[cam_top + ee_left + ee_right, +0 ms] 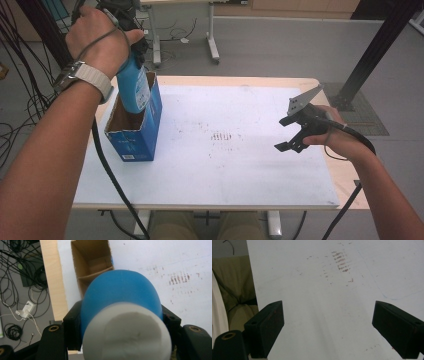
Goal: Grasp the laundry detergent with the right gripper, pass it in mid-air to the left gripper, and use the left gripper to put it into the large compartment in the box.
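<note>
A blue bottle (134, 85) with a white cap (126, 333) hangs bottom-down over the open top of a blue cardboard box (135, 131). My left gripper (131, 42) is shut on the bottle's upper part, and the bottle's lower end dips into the box mouth. In the left gripper view the bottle (120, 293) bulges between the black jaws, with the box's brown inside (92, 262) beyond it. My right gripper (291, 135) hovers open over the right side of the white board, nothing between its pads (270, 326).
The white board (240, 165) lies on a wooden table (345, 172) and bears a reddish smudge (222, 136) at its middle. Cables (22, 297) sprawl on the floor left of the table. A black post (375, 50) stands at the far right.
</note>
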Demonstrator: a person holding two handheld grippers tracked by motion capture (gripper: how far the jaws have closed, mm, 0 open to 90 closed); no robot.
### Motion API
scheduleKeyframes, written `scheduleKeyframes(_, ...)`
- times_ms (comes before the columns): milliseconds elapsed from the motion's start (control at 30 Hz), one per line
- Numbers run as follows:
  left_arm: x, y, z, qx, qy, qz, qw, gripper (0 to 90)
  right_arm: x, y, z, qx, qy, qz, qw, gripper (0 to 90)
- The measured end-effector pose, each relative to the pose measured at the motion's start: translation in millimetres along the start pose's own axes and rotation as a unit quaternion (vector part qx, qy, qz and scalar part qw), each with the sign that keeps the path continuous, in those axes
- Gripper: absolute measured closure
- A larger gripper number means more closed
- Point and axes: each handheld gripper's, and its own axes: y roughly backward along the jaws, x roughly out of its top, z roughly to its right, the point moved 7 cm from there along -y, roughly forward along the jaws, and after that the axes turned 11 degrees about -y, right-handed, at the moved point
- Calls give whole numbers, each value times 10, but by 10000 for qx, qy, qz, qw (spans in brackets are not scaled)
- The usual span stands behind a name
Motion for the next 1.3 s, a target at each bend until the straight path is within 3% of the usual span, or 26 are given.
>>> scheduleKeyframes(533, -50, -250, -195, 70, 241, -73, 9997, 373, -31, -44, 11, 2, -12, -90, 10000, 106)
scheduleKeyframes(1300, -113, -699, -195, -10, 281, -252, 9993, 373, -90, -73, 33, 14, -103, -94, 9999, 106)
